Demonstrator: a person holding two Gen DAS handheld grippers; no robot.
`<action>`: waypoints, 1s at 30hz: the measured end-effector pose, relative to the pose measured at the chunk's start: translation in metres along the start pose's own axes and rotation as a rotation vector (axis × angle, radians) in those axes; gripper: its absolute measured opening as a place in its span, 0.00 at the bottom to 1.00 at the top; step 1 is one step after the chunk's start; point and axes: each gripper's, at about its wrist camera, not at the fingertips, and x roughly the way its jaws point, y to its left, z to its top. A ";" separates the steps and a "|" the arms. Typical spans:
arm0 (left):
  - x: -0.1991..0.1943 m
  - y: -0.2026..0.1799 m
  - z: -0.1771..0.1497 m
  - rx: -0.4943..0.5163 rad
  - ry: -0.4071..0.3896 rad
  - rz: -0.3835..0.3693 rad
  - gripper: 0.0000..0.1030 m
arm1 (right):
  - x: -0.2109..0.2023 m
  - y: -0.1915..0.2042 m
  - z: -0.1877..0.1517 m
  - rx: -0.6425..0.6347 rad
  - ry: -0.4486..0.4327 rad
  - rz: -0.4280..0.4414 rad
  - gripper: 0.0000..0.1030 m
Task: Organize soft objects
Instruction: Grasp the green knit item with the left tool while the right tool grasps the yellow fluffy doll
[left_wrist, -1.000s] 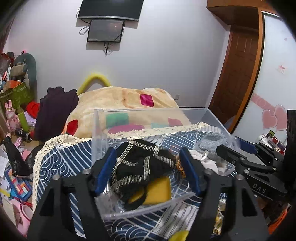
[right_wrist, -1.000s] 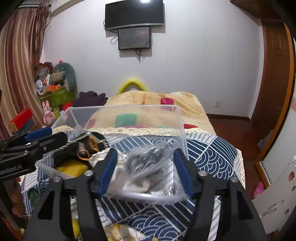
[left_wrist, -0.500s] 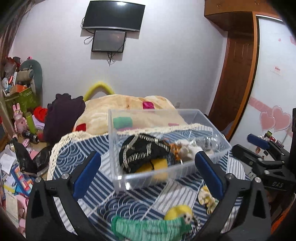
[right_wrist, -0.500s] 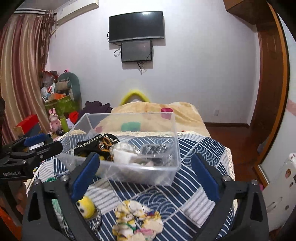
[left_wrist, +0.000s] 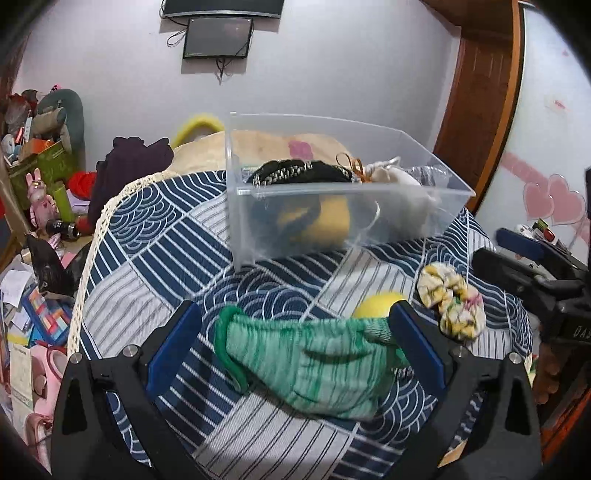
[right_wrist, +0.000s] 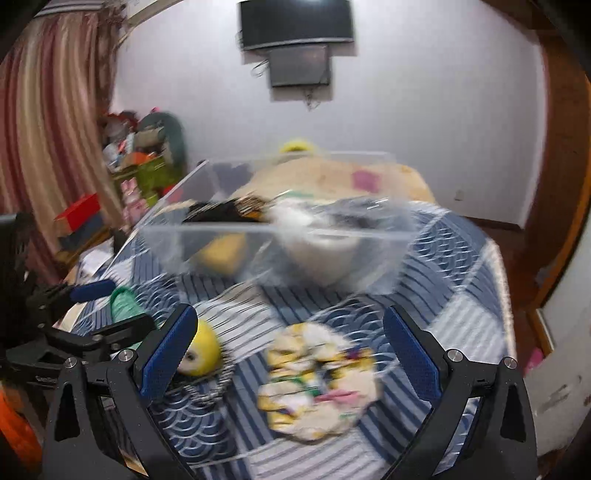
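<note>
A bedroom with a pale wall, a black flat screen (left_wrist: 221, 7) high up and a brown wooden door (left_wrist: 476, 99). In front is a table under a blue and white cloth with wave and stripe patterns (left_wrist: 155, 236) and a lacy cream edge.

Toward the far edge of the cloth stands a clear plastic box (left_wrist: 332, 218). Inside lie a black woven thing with shiny trim (left_wrist: 295, 173), something soft and yellow (left_wrist: 325, 221) and a white fluffy lump (left_wrist: 406, 192).

Near the front edge lies a green knitted sock (left_wrist: 306, 365), stretchy and ribbed. The left gripper (left_wrist: 295, 347) has its blue-padded fingers wide apart, one on each side of the sock. A round yellow toy with an eye (right_wrist: 201, 349) touches the sock's end.

Just beside it lies a crinkly yellow and white flowered scrunchie (right_wrist: 317, 380). The right gripper (right_wrist: 288, 350) is spread wide over it, not touching. This view is blurry.

Letters on the right gripper's side seem to read "DAS".
</note>
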 end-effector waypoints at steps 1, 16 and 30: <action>-0.001 0.001 -0.002 -0.002 -0.004 -0.003 1.00 | 0.003 0.006 -0.002 -0.017 0.011 0.016 0.96; 0.010 0.021 -0.030 -0.014 0.032 0.031 0.98 | 0.040 0.037 -0.013 -0.056 0.138 0.142 0.77; 0.011 0.019 -0.031 0.005 0.022 -0.054 0.28 | 0.056 0.041 -0.011 -0.011 0.186 0.231 0.59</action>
